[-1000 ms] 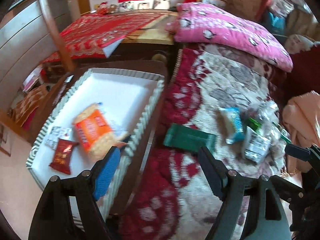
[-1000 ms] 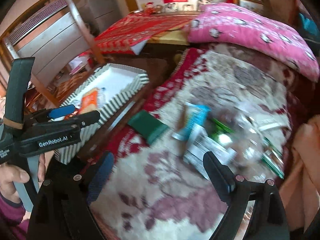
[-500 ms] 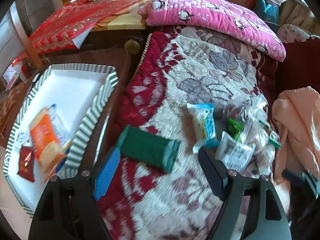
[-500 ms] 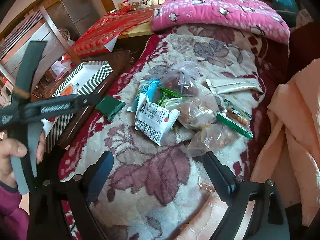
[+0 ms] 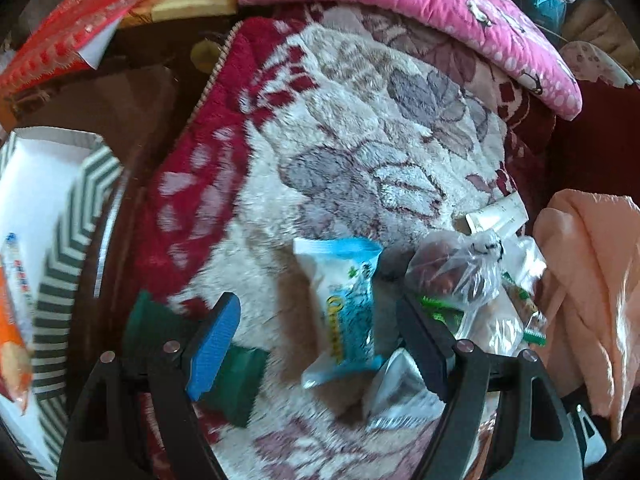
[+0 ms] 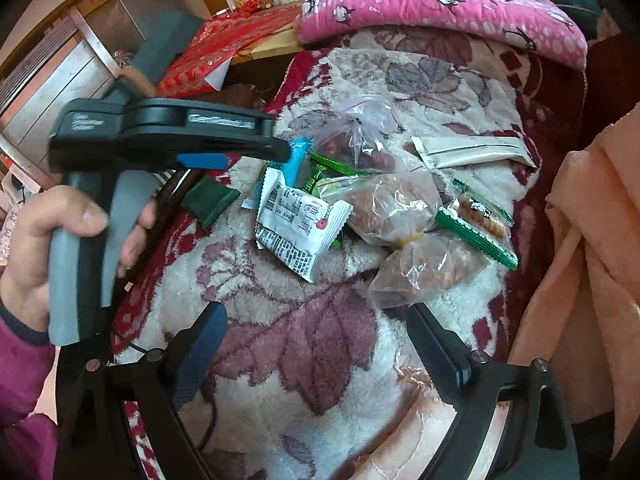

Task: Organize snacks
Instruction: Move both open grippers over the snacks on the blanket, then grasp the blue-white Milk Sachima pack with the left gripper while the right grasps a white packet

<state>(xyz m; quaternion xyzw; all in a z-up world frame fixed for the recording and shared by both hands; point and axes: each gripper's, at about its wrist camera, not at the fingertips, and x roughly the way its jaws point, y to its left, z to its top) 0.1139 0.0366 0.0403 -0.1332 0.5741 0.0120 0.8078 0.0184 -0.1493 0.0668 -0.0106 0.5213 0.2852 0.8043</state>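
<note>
White tray (image 5: pixel 60 216) with grey chevron rim at left edge of left wrist view, orange packet (image 5: pixel 12 320) inside it, blurred. Dark green packet (image 5: pixel 236 376) lower left on the floral blanket (image 5: pixel 360 152), partly behind the blue pad of the left gripper (image 5: pixel 316 344). Left gripper jaws wide apart, holding nothing; blue-white packet (image 5: pixel 344 304) lies between the fingers on the blanket, whether touching either finger cannot tell. Right of it, clear bag (image 5: pixel 456 276) with dark red contents, green wrappers, white sachet (image 5: pixel 496 216) upper right of pile. Peach cloth (image 5: pixel 592 280) at right edge. Pink pillow (image 5: pixel 420 4) across the top.

Right wrist view: left hand (image 6: pixel 44 248) at left edge grips the left gripper's handle; its tip reaches over the blue packet at frame centre-left. White barcode packet (image 6: pixel 300 224) at centre, two clear bags of brown snacks (image 6: pixel 400 208) right of it, green-edged packet (image 6: pixel 480 224) further right. Right gripper (image 6: pixel 320 348) at the bottom, jaws wide apart, empty, above bare blanket just short of the pile.
</note>
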